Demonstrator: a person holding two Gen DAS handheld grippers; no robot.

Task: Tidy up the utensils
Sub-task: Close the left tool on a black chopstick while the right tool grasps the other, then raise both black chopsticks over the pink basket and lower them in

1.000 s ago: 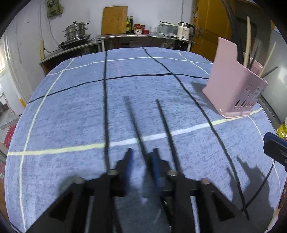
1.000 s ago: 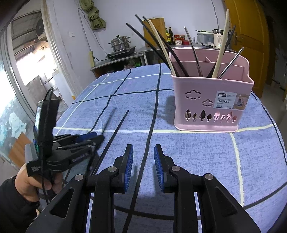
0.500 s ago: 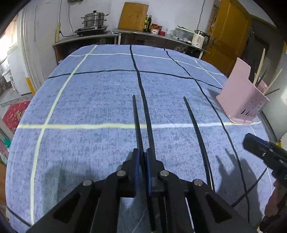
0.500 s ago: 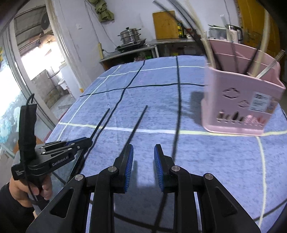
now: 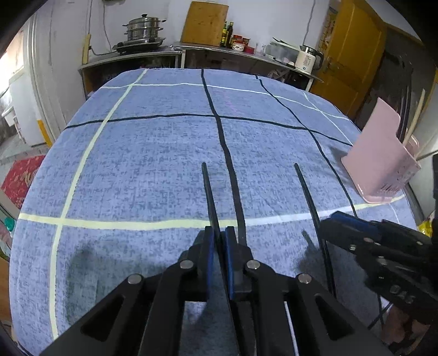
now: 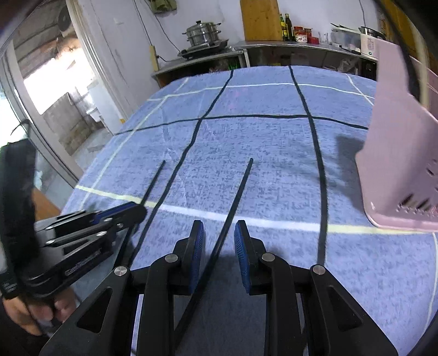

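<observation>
I hold both grippers tilted down toward the surface, side by side, the left hand [image 6: 41, 309] wrapped around its black handle at the near edge. My left gripper [image 5: 219, 232] is clenched on the first thin black chopstick [image 5: 208, 191]. The blue pads [image 5: 209, 246] pinch it near its thick end, and the rest of the stick runs forward from the jaws, away from me. I cannot tell whether its tip rests on the cloth or hangs just above it.

My right gripper [image 6: 219, 227] stands released, its jaws apart. The second thin black chopstick [image 6: 241, 186] passes between the two blue pads [image 6: 198, 246] without either one pressing on it. It lies flat on the blue checked cloth surface [image 5: 137, 164], crosses a pale stripe and points away from me, roughly parallel to the first chopstick. From the left wrist view, the right gripper's tip sits just beside that second chopstick.

Farther out on the right stands the pink plastic utensil basket [image 6: 397, 164], upright on the cloth and well apart from both chopsticks. A pale wooden chopstick [image 5: 416, 115] and some dark utensils stick out of its top.

Beyond the cloth, a steel counter [image 5: 246, 54] along the wall carries a stacked steel pot [image 5: 143, 27], a wooden cutting board [image 5: 205, 22], bottles and a white kettle [image 5: 308, 59]. A yellow door [image 5: 353, 54] stands to the right.
</observation>
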